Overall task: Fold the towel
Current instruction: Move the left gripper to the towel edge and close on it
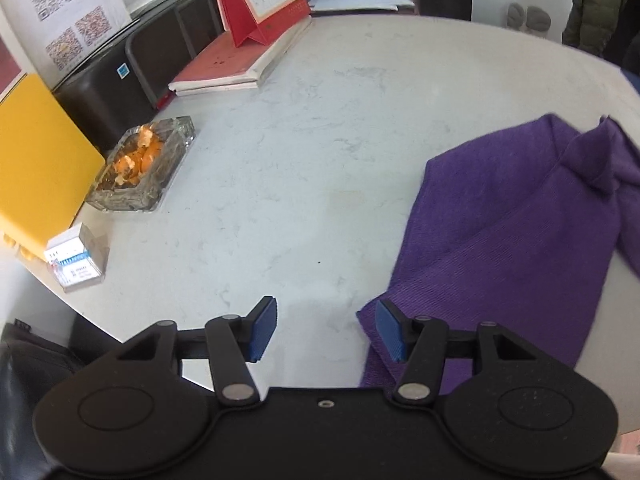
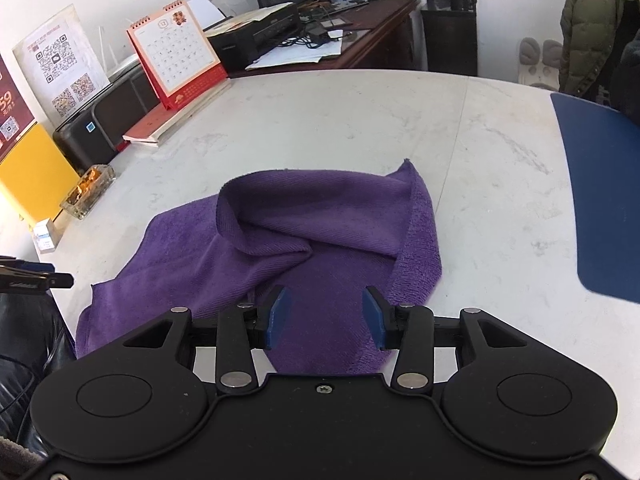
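White marble table (image 2: 360, 120), rumpled purple towel (image 2: 320, 220) under wide-open right gripper (image 2: 326, 318), left gripper (image 1: 326, 330) wide, perhaps over its corner, bare tabletop beyond.

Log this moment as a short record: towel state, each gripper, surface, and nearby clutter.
towel: purple towel, rumpled, far part flopped over itself, not neatly folded
left gripper: left gripper open, at the towel's near left corner, holding nothing
right gripper: right gripper open above the towel's near edge
surface: white table
clutter: glass ashtray, desk calendar, blue mat
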Available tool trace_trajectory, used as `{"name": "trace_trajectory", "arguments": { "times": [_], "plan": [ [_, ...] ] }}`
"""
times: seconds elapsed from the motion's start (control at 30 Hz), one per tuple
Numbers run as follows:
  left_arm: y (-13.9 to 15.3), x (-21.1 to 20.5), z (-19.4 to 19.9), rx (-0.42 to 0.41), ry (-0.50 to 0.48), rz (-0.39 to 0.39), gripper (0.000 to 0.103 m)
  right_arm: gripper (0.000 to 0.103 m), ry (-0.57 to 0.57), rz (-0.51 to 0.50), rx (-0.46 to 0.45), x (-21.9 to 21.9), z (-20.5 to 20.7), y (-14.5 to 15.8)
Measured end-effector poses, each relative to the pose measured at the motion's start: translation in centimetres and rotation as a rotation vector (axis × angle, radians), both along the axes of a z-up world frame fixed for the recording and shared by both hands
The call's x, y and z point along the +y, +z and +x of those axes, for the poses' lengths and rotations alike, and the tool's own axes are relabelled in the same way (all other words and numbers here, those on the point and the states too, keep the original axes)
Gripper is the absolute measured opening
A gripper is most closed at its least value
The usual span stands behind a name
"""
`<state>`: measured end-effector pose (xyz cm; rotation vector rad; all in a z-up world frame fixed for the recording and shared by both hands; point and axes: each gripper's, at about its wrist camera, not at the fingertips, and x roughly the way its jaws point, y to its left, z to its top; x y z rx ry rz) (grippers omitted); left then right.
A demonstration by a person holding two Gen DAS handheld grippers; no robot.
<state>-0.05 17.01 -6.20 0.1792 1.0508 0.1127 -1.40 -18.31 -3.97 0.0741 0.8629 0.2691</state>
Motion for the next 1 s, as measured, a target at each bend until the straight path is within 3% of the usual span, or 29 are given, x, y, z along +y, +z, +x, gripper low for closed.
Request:
{"name": "trace_trajectory", "arguments": {
  "times": [0.33,0.83,1.0],
  "plan": [
    [-1.8,-0.5,0.8,0.063,-0.052,-0.074,0.052,0.044,-0.037,-0.012,0.003,-0.6,0.8,0.2],
    [-3.8,-1.1,1.8,0.107,0.018,-0.077,0.052,0.046,-0.005,0.008,0.008,0.7,1.7,-0.4],
    [-3.8,-0.9,1.4,0.088,0.048,-0.132,0.035,0.047,0.0,0.013,0.008,0.8,1.9,-0.6]
  ]
}}
